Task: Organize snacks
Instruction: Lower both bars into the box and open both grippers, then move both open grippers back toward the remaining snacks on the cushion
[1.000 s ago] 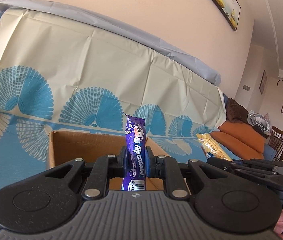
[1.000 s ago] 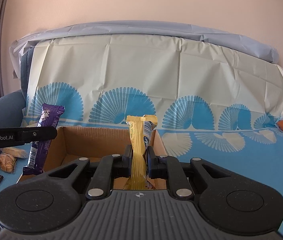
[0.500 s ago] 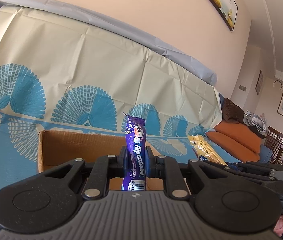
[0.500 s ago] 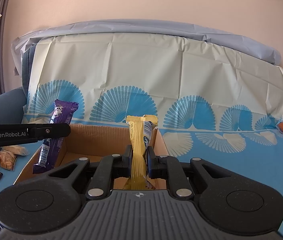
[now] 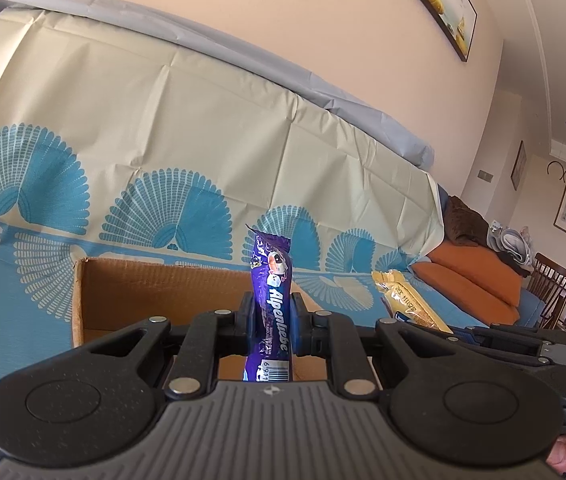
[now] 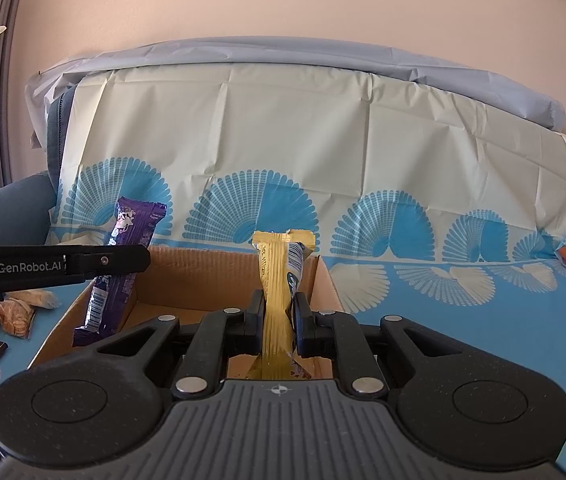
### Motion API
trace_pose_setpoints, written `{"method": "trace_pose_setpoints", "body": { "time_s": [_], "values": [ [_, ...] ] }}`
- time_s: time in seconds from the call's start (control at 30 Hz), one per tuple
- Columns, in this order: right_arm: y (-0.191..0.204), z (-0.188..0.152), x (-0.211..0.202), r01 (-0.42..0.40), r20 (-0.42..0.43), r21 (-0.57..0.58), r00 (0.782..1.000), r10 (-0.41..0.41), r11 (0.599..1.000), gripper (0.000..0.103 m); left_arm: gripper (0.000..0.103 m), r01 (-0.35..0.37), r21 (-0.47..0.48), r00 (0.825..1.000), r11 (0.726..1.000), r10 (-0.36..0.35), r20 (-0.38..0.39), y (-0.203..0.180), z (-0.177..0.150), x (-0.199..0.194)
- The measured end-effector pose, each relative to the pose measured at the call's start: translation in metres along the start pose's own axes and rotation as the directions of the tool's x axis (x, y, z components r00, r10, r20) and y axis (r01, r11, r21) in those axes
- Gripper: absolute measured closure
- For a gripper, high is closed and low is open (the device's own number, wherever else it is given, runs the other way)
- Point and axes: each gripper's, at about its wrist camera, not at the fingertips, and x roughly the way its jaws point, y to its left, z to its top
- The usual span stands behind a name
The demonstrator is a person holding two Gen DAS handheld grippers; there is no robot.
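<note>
Both tongs are clamped on a snack each. Left tongs (image 5: 270,316) pinch the purple Alpenliebe pack (image 5: 270,280) approx. mid-length, upright, its top crimp sticking up and barcode end hanging below the jaws; it's held over the near side of the open cardboard box (image 5: 155,292). Right tongs (image 6: 277,314) pinch the yellow wrapped bar (image 6: 279,276) the same way, also upright, over the box (image 6: 203,276) toward its right wall. From the right view the left tongs (image 6: 123,264) w/ the purple pack (image 6: 123,256) sit at the box's left-front edge, pack tilted slightly. Box rests on a blue fan-print cover (image 6: 483,320), prob. a sofa seat, not a table. A few loose snacks (image 6: 19,312) lie on the cover left of the box. Handling, my read: both packs are light, foil-type wrap, slick and crinkly, soft enough to bend at the ends; contents may crack if squeezed hard. Mid-body grip across the narrow width looks right; grabbing by the end crimp would let them swing or slip. Next likely: lower into box & let go, one at a time so they don't cross.
</note>
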Motion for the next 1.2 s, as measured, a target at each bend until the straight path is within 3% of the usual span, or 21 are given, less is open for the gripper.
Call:
{"method": "trace_pose_setpoints", "body": {
  "time_s": [0.7, 0.73, 0.77, 0.8, 0.83, 1.2],
  "values": [
    [0.004, 0.001, 0.005, -0.018, -0.017, -0.002, 1.000, 0.018, 1.000, 0.088, 0.082, 0.016, -0.014, 1.000, 1.000, -0.016, -0.026, 0.001, -0.001, 0.005],
    [0.005, 0.001, 0.006, -0.009, -0.023, -0.005, 1.000, 0.009, 1.000, 0.086, 0.071, 0.009, -0.019, 0.999, 1.000, -0.009, -0.035, 0.002, -0.001, 0.007],
    [0.004, 0.001, 0.007, 0.004, -0.025, -0.006, 1.000, -0.004, 1.000, 0.073, 0.062, -0.003, -0.021, 0.999, 1.000, 0.002, -0.034, 0.002, -0.002, 0.007],
    [0.004, 0.001, 0.007, 0.012, -0.022, 0.002, 1.000, -0.012, 1.000, 0.057, 0.061, -0.010, -0.023, 1.000, 1.000, 0.009, -0.029, 0.003, -0.001, 0.007],
    [0.003, 0.002, 0.006, 0.016, -0.018, 0.012, 1.000, -0.016, 1.000, 0.053, 0.061, -0.013, -0.028, 1.000, 1.000, 0.013, -0.024, 0.004, -0.001, 0.006],
    [0.018, 0.002, 0.007, 0.030, -0.007, 0.016, 1.000, -0.030, 0.999, 0.035, 0.057, -0.067, -0.083, 0.998, 0.994, 0.066, -0.011, 0.024, 0.008, -0.011]
  ]
}}
